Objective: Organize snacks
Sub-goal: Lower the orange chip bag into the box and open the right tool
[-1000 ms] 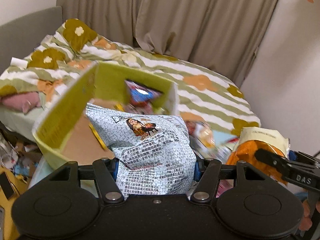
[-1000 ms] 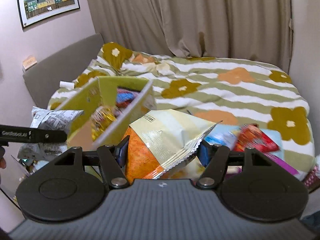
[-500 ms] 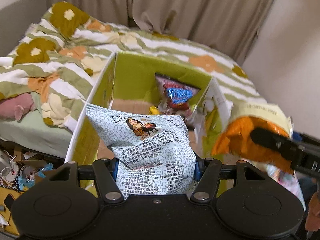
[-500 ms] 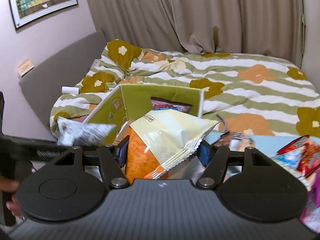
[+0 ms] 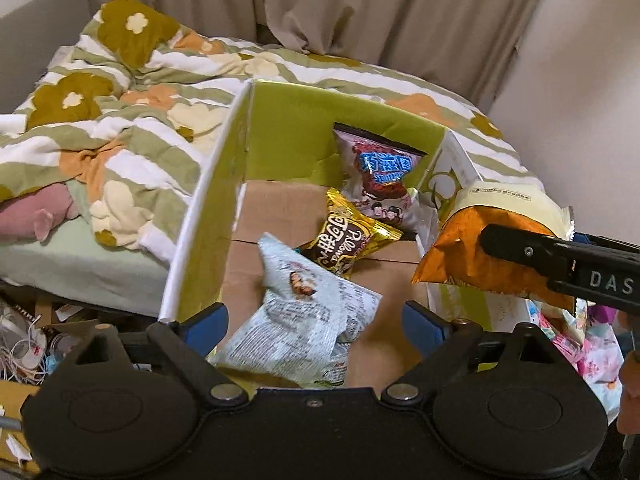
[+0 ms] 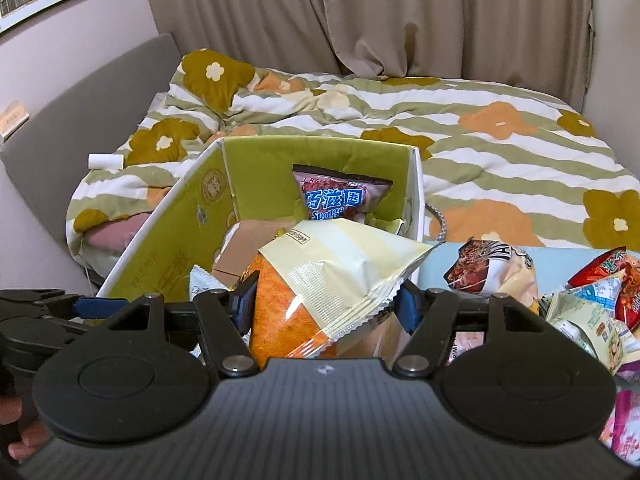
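A green cardboard box stands open on the bed, also in the right wrist view. My left gripper is open above its near end. A pale blue snack bag drops loose between the jaws into the box. A gold chocolate bag and a dark Sponge bag lie inside. My right gripper is shut on an orange and cream snack bag, held over the box's right wall; it also shows in the left wrist view.
Several loose snack bags lie on a light blue sheet right of the box. A floral striped quilt covers the bed. Curtains hang behind. Clutter and cables lie on the floor at left.
My left gripper opened and let go of the pale blue bag, which falls into the box. Both grippers moved closer over the box, the right one still holding the orange bag.
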The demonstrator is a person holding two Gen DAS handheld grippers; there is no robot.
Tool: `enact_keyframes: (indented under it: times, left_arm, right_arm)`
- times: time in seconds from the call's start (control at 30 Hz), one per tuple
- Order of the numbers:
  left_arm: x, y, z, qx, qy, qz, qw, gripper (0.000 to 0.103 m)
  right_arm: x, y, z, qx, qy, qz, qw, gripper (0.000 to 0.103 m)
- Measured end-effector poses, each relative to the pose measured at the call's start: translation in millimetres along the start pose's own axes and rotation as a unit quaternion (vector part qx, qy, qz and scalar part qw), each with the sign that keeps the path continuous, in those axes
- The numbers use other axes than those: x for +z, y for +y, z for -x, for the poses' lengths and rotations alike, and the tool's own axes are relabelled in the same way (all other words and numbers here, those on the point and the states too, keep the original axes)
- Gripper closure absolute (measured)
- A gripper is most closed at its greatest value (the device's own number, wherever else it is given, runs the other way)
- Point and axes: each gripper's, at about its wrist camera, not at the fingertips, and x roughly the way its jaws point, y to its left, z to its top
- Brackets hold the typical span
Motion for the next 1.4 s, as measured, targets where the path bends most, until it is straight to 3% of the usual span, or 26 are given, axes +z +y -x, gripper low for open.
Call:
enact_keyframes:
  times: [0.5, 0.57, 0.6, 0.63, 0.73, 1.03, 1.4]
  left_arm:
    - [-3.7, 0.7, 21.7, 0.046, -0.035, 0.054, 0.9969, 0.007]
    - [-4.2, 1.4, 23.4, 0.050, -0.039, 0.058, 0.9963, 0.007]
    - [-4.8, 1.6, 23.1, 0.052, -0.039, 0.060, 0.9961, 0.007]
    - [-5.6, 2.0, 22.7, 0.053, -0.038, 0.061, 0.9960, 0.007]
    - [-8.7, 3.1, 22.3, 0.058, -0.039, 0.065, 0.9954, 0.007]
    - [-6.9, 5.1, 26.3, 0.055, -0.041, 0.072, 0.9951, 0.007]
    - [-3.0, -4.4, 52.0, 0.036, -0.068, 0.037, 0.9963, 0.007]
  right_arm:
    - [3.8, 5.2, -15.9, 0.065, 0.021, -0.002, 0.998, 0.020]
    - [2.9, 4.5, -19.0, 0.068, 0.022, -0.004, 0.997, 0.017]
    - [1.9, 3.4, -19.3, 0.073, 0.021, -0.003, 0.997, 0.012]
    - [0.8, 2.3, -18.5, 0.078, 0.018, -0.002, 0.997, 0.000]
    - [-2.5, -0.4, -14.3, 0.086, 0.008, 0.010, 0.996, 0.000]
    - [-6.2, -2.5, -5.7, 0.080, -0.011, 0.030, 0.996, 0.000]
    - [-1.1, -3.0, 23.1, 0.049, -0.031, 0.033, 0.998, 0.000]
